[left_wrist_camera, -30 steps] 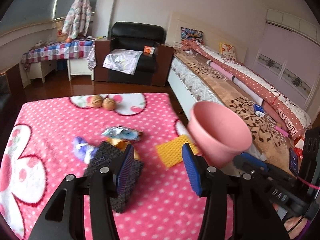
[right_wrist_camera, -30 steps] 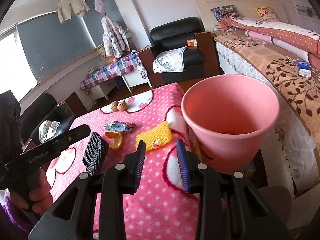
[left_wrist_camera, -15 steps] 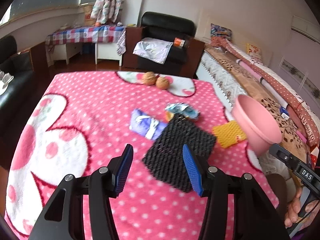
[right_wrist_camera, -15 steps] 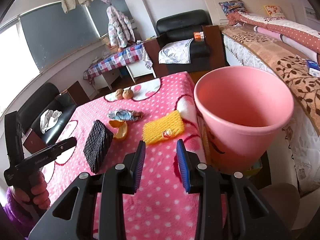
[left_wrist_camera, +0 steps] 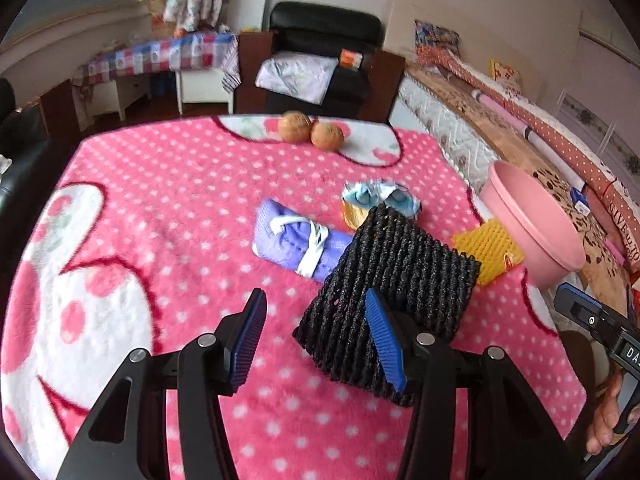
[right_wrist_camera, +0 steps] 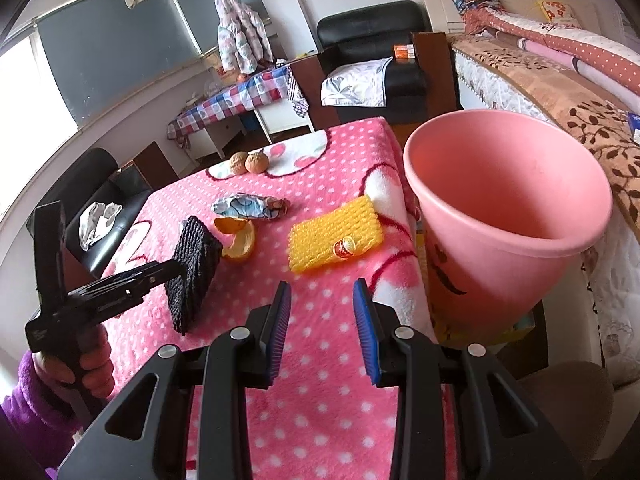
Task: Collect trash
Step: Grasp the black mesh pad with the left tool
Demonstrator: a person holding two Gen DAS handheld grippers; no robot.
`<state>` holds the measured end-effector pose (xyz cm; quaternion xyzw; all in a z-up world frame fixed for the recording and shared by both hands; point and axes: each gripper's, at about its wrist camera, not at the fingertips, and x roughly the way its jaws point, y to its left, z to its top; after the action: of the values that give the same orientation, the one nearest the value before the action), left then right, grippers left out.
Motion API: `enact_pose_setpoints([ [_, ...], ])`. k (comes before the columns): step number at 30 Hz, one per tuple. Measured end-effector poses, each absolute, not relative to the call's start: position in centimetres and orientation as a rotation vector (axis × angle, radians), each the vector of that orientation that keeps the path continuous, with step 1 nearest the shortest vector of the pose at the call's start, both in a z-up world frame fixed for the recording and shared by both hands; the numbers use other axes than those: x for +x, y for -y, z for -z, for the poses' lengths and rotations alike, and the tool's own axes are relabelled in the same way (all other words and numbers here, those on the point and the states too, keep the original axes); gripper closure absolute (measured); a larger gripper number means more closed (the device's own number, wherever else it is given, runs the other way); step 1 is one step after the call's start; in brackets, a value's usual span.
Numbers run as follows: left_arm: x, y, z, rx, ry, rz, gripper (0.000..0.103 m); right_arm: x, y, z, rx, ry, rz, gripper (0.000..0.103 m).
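While the left gripper [left_wrist_camera: 316,340] has jaws apart, the black ribbed foam net [right_wrist_camera: 194,272] leans tilted on the pink dotted surface [left_wrist_camera: 180,184] — it may topple. Right gripper [right_wrist_camera: 322,332]: parted, empty, beside the pink plastic bin [right_wrist_camera: 508,216].

You're clearly in somebody's bedroom at home, what with the made-up bed [right_wrist_camera: 560,76] and its floral quilt along the wall, a black leather armchair [left_wrist_camera: 320,56] next to it, a puffy jacket [right_wrist_camera: 240,36] hanging by the window, and a fuzzy pink polka-dot blanket [left_wrist_camera: 180,200] over the table.
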<state>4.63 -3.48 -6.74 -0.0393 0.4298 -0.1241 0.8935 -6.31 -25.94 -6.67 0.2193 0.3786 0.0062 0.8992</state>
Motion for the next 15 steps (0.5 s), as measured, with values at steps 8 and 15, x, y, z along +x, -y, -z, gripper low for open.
enact_pose_setpoints([
  [8,5.0,4.2,7.3,-0.112,-0.923,0.356,0.075,-5.5,25.4,7.3,0.456,-0.818,-0.015,0.07],
  [15,4.2,4.4,7.0,-0.093,-0.896,0.393,0.095,-4.9,25.1,7.6,0.466,-0.839,-0.006,0.07],
])
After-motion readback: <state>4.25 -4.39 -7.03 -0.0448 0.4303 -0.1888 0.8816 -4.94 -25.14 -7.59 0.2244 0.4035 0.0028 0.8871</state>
